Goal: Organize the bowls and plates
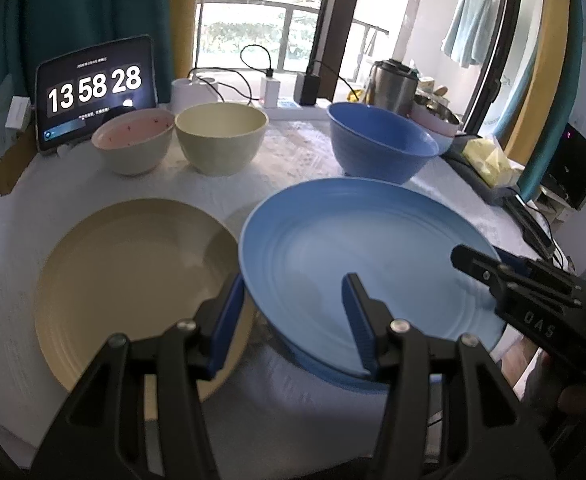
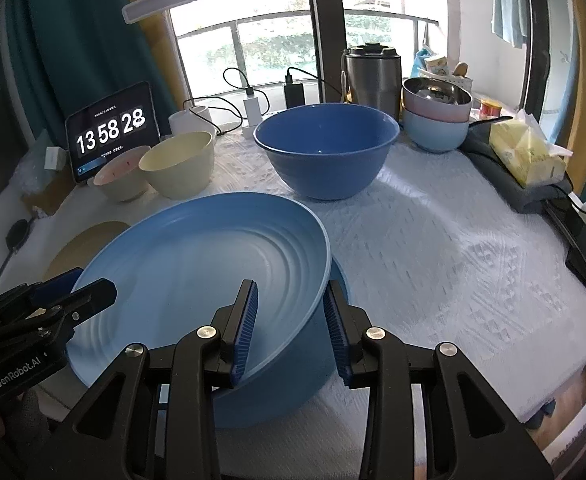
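Above the white textured tablecloth (image 2: 433, 248), both grippers straddle the tilted round blue ridged plate (image 2: 197, 264): right gripper (image 2: 291, 324) and left gripper (image 1: 293, 316), jaws wide.
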Motion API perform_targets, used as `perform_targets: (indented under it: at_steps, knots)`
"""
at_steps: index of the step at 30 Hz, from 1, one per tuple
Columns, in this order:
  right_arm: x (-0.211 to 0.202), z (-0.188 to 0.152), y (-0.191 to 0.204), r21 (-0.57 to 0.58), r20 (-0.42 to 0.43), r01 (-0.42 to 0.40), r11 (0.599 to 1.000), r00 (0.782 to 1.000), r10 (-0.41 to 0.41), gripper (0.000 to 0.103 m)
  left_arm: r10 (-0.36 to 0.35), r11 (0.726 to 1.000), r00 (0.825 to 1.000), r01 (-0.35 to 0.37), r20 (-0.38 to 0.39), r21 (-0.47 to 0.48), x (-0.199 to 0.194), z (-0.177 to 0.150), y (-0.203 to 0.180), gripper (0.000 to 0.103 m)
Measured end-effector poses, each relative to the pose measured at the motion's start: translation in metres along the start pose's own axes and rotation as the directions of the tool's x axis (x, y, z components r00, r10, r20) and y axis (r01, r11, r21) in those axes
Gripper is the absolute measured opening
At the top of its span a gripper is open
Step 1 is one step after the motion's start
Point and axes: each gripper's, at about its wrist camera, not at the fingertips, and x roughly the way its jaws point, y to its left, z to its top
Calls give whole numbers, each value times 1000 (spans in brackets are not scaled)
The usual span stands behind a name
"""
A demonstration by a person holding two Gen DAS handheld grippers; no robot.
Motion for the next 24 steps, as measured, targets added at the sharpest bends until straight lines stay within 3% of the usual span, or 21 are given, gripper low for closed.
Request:
perform_targets:
  at_steps: [18, 24]
  knots:
    - [8, -11, -14, 34, -39, 0, 999, 999, 1, 37, 30, 999, 995, -27, -97, 34, 17, -5, -12, 52]
    - [13, -13, -15, 32, -49, 21, 999, 999, -19, 37, 24, 998, 997, -20, -76, 54, 13, -4, -16, 52]
